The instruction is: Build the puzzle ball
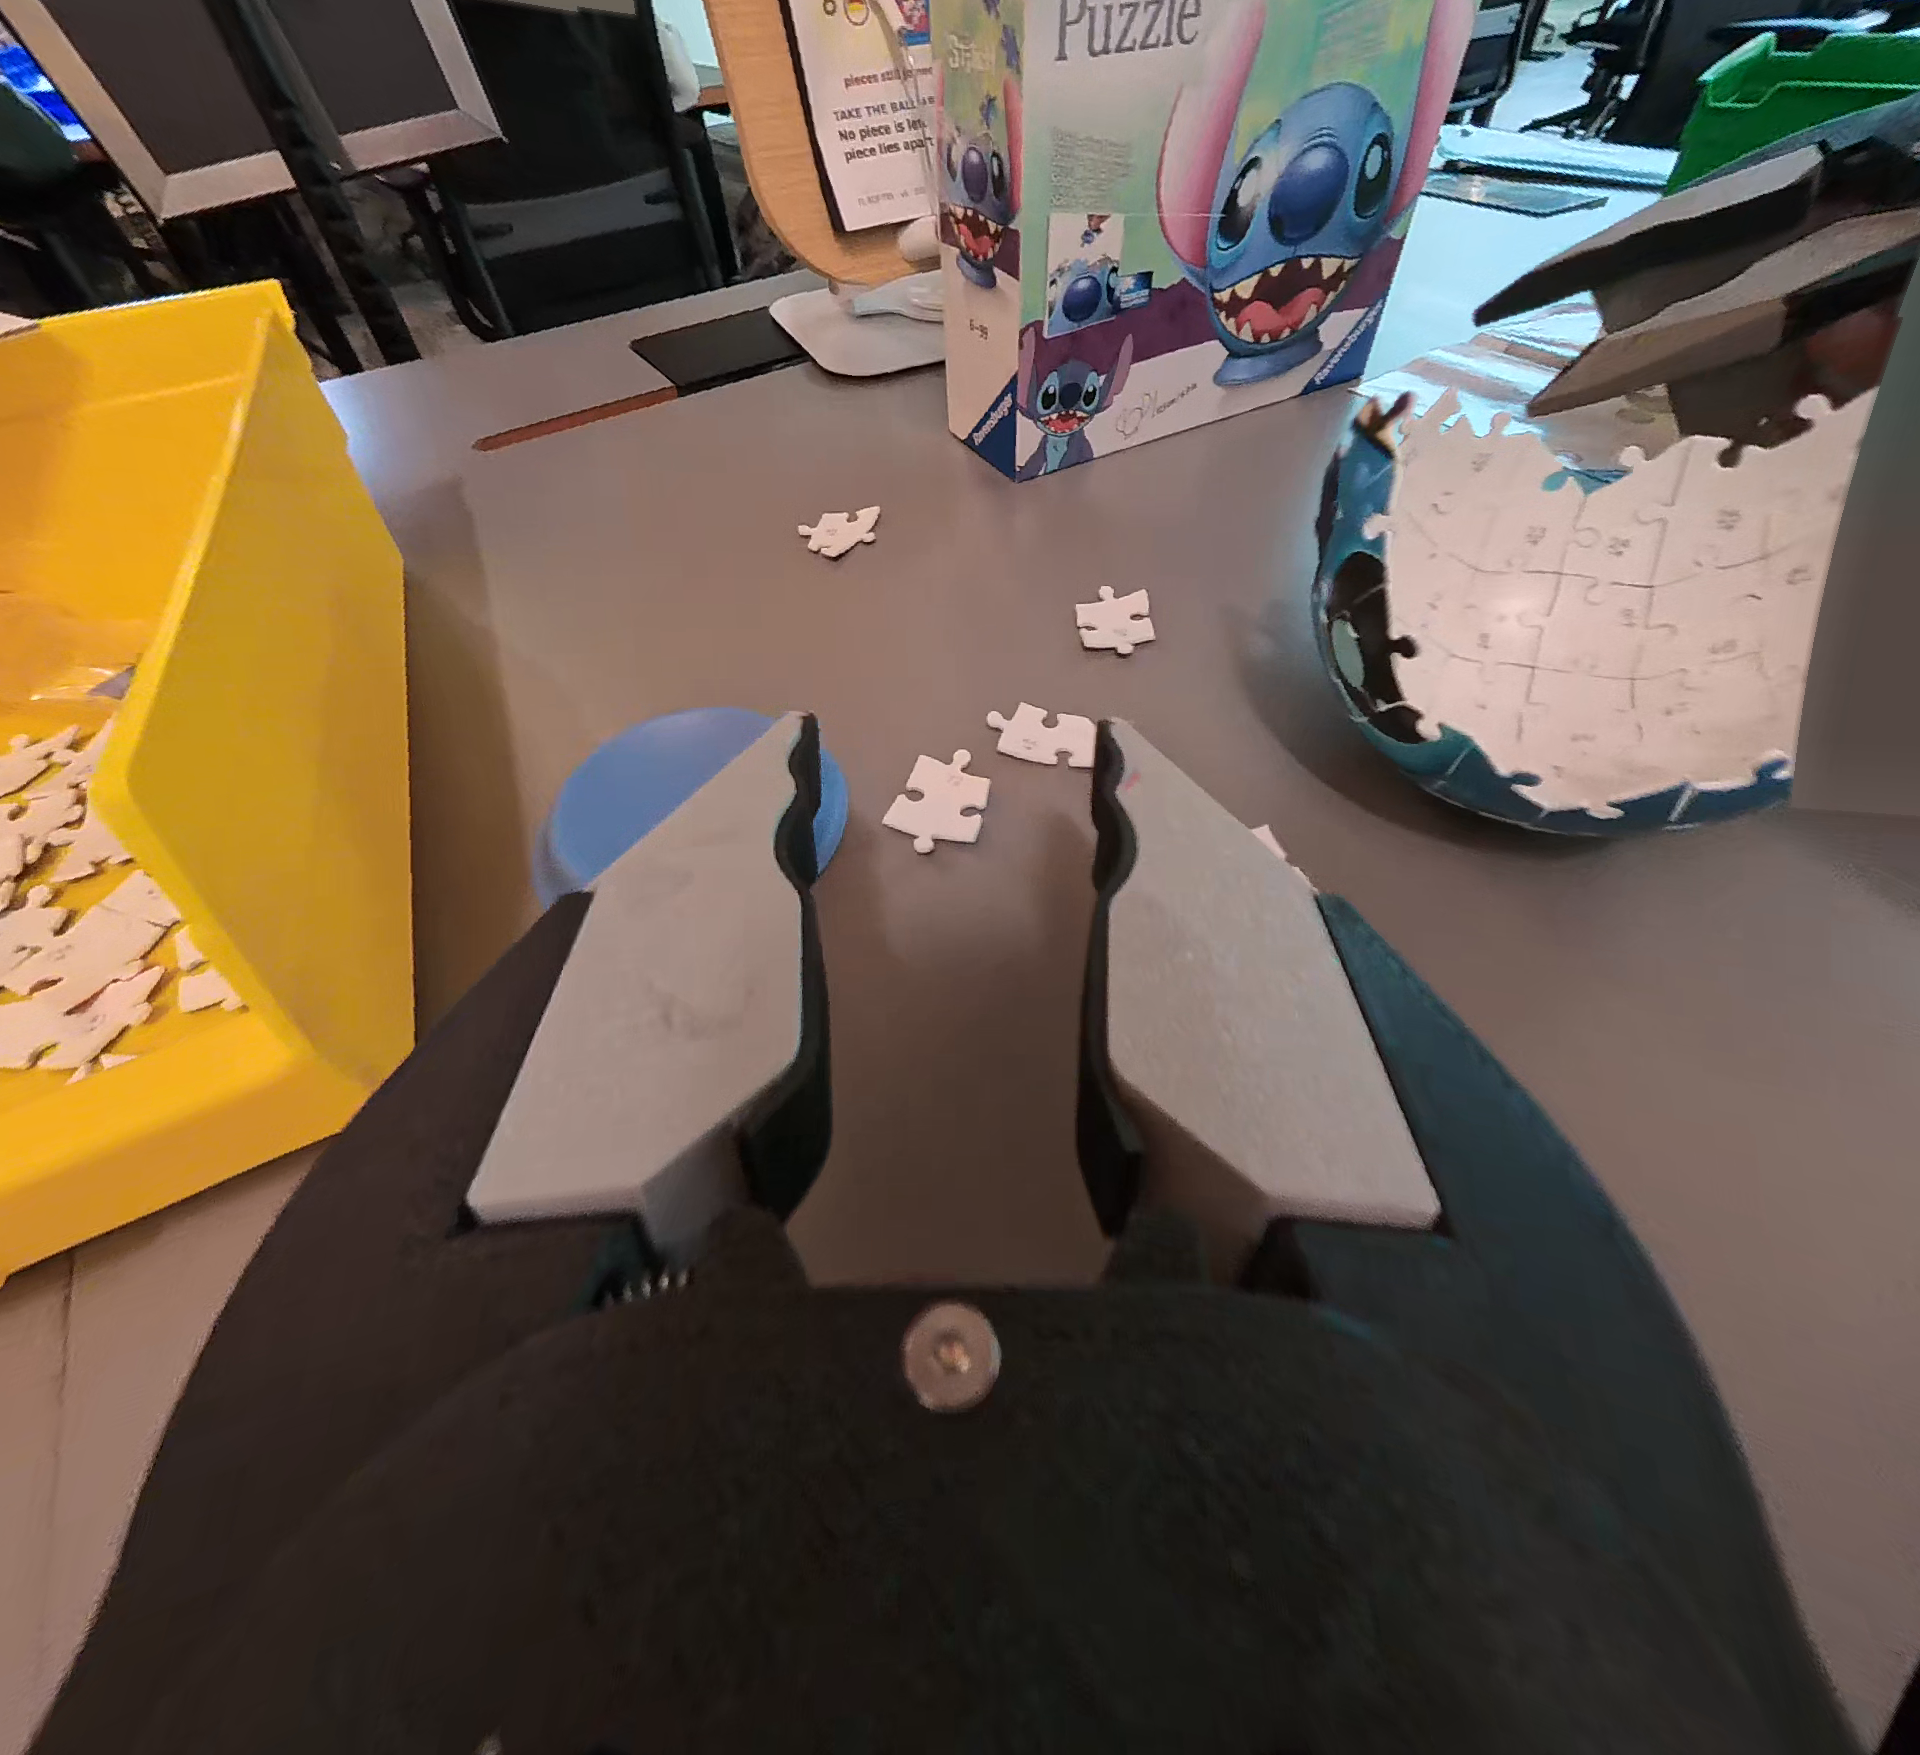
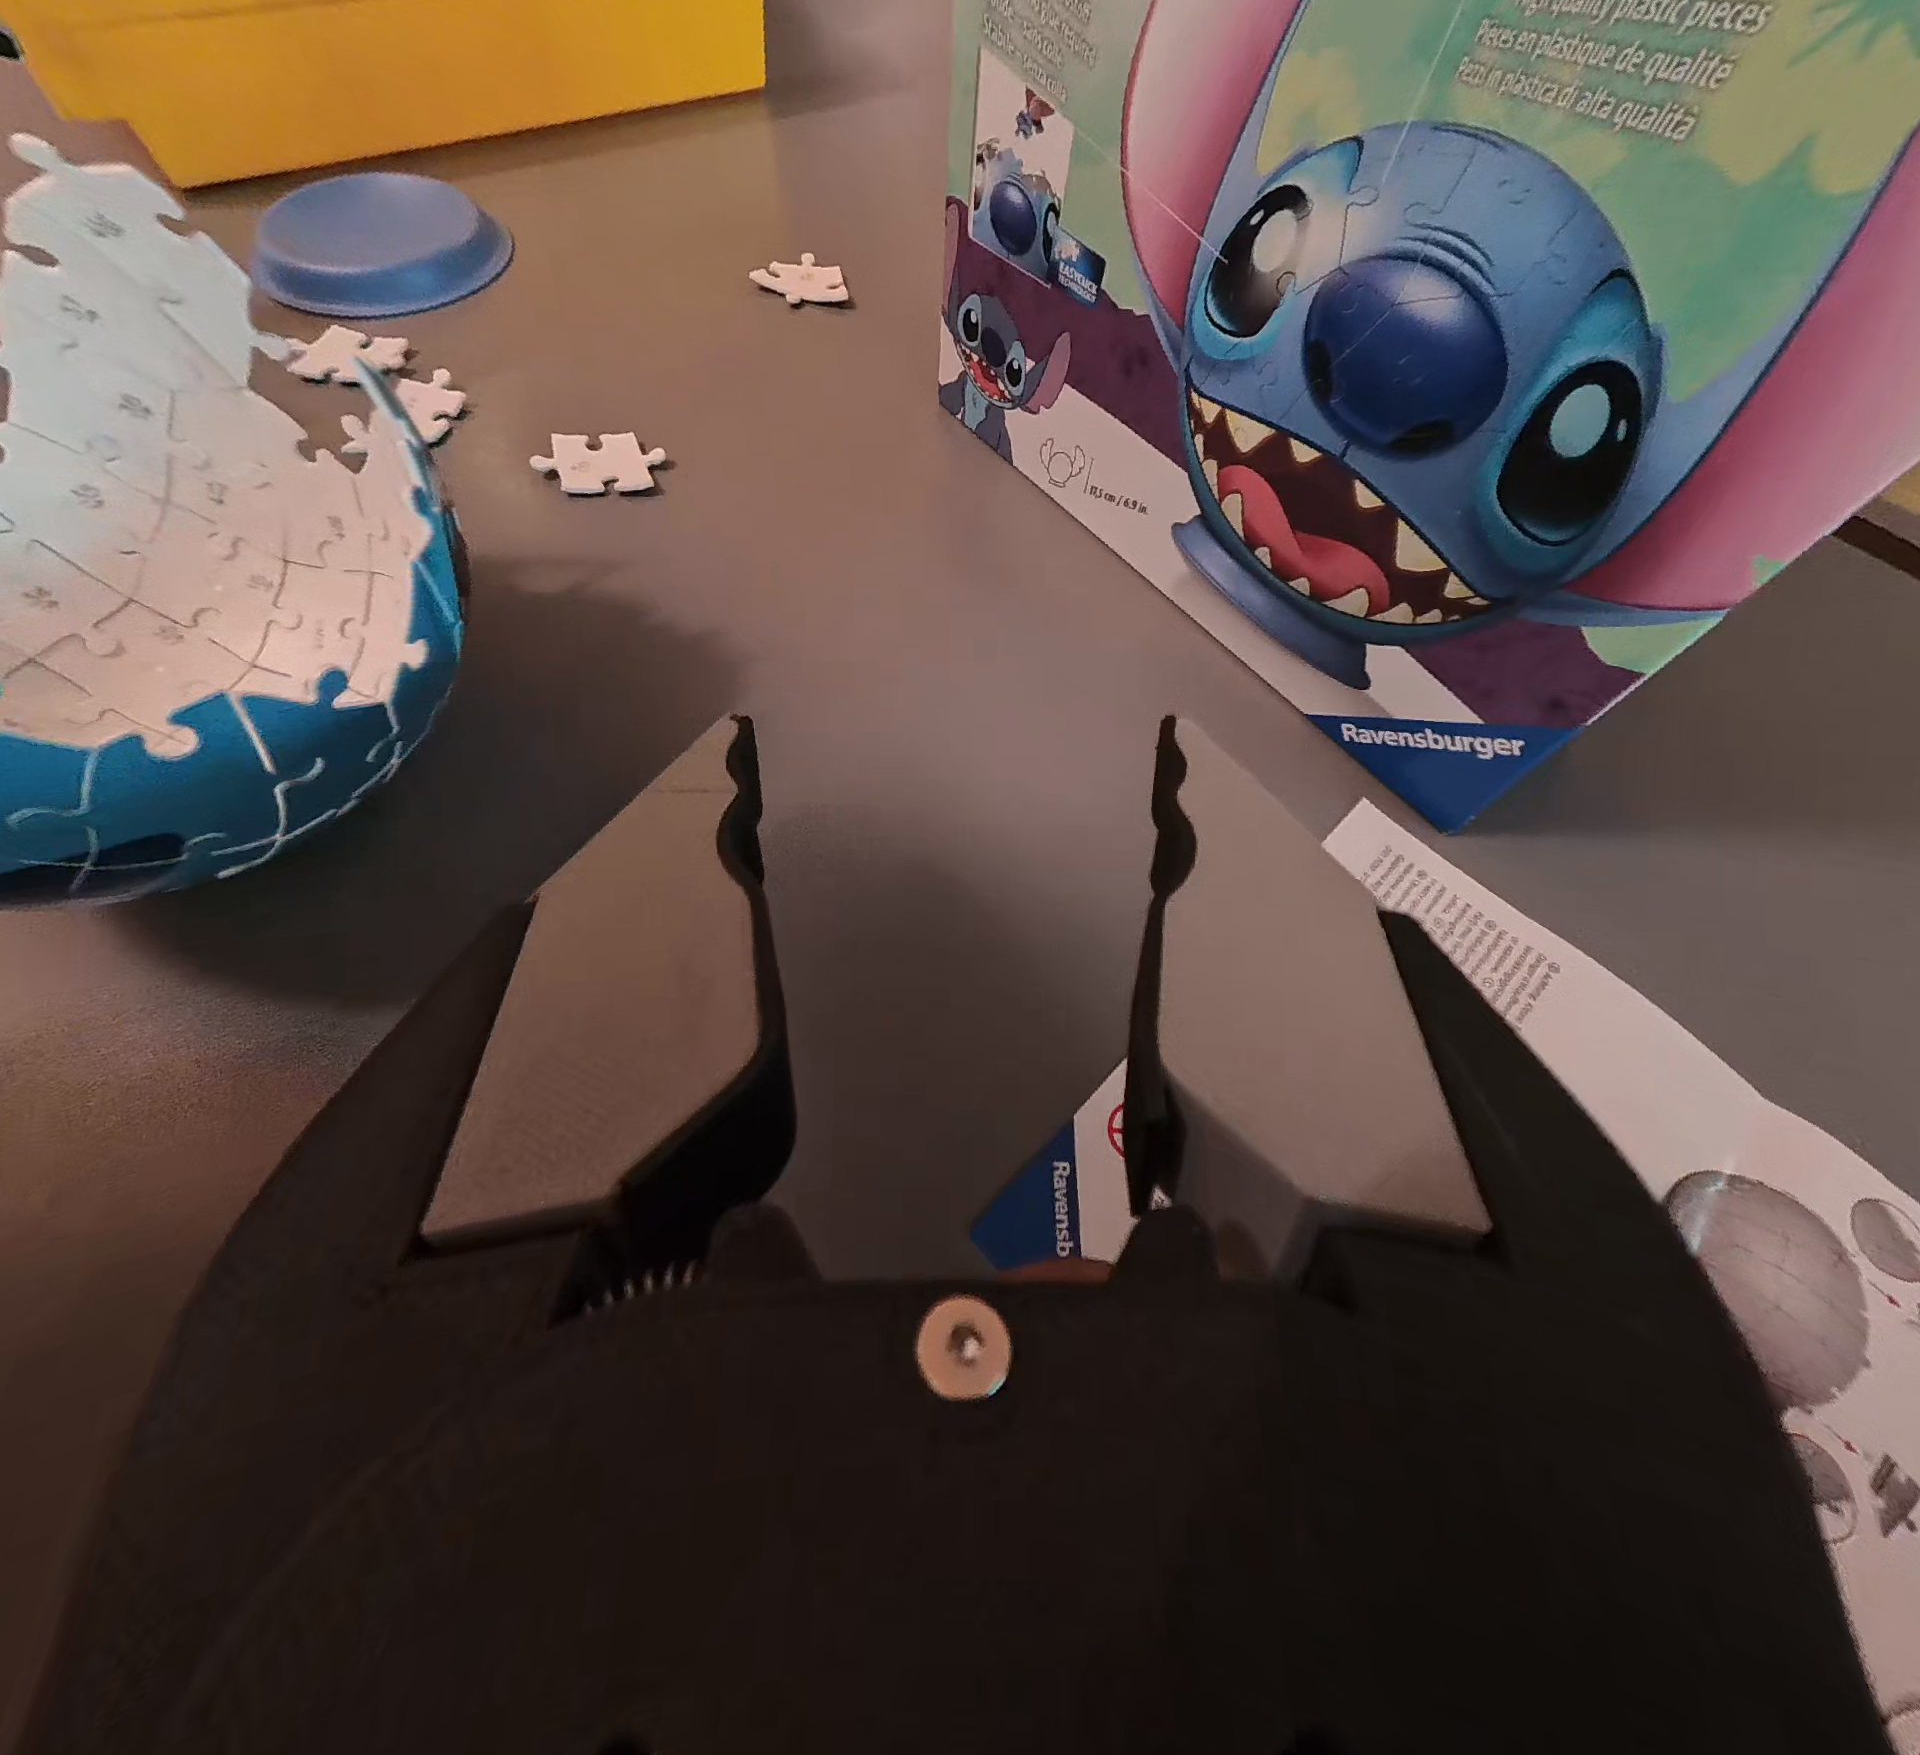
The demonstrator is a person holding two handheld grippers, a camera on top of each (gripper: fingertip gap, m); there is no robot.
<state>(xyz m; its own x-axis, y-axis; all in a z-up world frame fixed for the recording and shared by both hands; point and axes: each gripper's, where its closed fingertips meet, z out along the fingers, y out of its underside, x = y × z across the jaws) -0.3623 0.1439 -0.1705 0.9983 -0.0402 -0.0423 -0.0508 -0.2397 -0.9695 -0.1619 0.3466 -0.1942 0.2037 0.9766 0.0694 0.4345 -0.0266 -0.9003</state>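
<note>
The half-built puzzle ball (image 1: 1558,625) lies on the grey table (image 1: 1039,978) at the right, blue outside, white inside, open side facing me. It also shows at the left of the right wrist view (image 2: 208,562). Several loose white pieces lie face down: one (image 1: 938,801) just beyond my left gripper (image 1: 954,741), which is open and empty above the table. Others lie nearby (image 1: 1044,734) (image 1: 1115,619) (image 1: 840,531). My right gripper (image 2: 954,739) is open and empty over bare table, right of the ball. In the left wrist view it (image 1: 1512,360) hangs above the ball's upper rim.
A yellow bin (image 1: 260,718) holding several pieces stands at the left. A round blue stand (image 1: 644,801) lies partly behind my left finger, and also shows in the right wrist view (image 2: 379,245). The puzzle box (image 1: 1195,147) stands at the back. An instruction sheet (image 2: 1662,1134) lies under my right gripper.
</note>
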